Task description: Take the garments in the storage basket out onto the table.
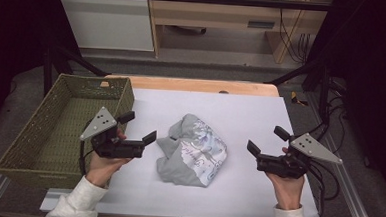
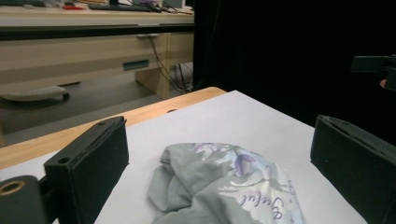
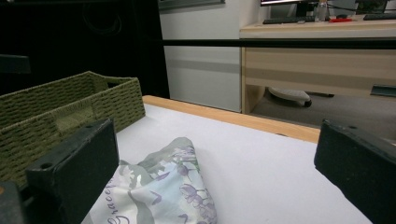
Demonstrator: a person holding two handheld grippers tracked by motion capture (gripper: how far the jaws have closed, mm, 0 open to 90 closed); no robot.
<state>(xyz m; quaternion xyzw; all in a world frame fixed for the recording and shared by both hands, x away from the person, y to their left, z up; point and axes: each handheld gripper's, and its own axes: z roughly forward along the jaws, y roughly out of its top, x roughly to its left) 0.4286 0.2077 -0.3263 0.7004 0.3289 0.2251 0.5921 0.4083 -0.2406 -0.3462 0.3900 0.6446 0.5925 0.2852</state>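
Sleeves in pale fabric entered from the bottom edge of the high view, each hand carrying a gripper. Farthest left sat the woven green basket [image 1: 34, 145], hanging partly off the table's left side, nothing visible inside it. Next came the left gripper [image 1: 141, 128], jaws spread wide and holding nothing, pointed toward the centre and just short of the cloth. Its own view looked between the two black jaws straight at the bundle, with a gap of bare mat on either side. At the middle of the white mat [image 1: 241, 111] lay the crumpled cloth [image 1: 193, 149], grey-green with a pale floral print and some purple script, bunched loosely, untouched by either tool. Right of it, a little farther off, the right gripper [image 1: 266, 141] mirrored the first: jaws apart, empty, aimed inward. From the right gripper view the cloth [image 3: 163, 193] sat low between the jaws, the basket [image 3: 70, 112] beyond it on the far side. A strip of wooden tabletop [image 1: 192, 85] showed past the mat's far edge. Judged progress: nothing done yet. Both tools appeared staged for a two-sided approach; the cloth had not been grasped, spread, folded or moved. If the basket was the destination, the whole of gripping, lifting and carrying leftward remained.
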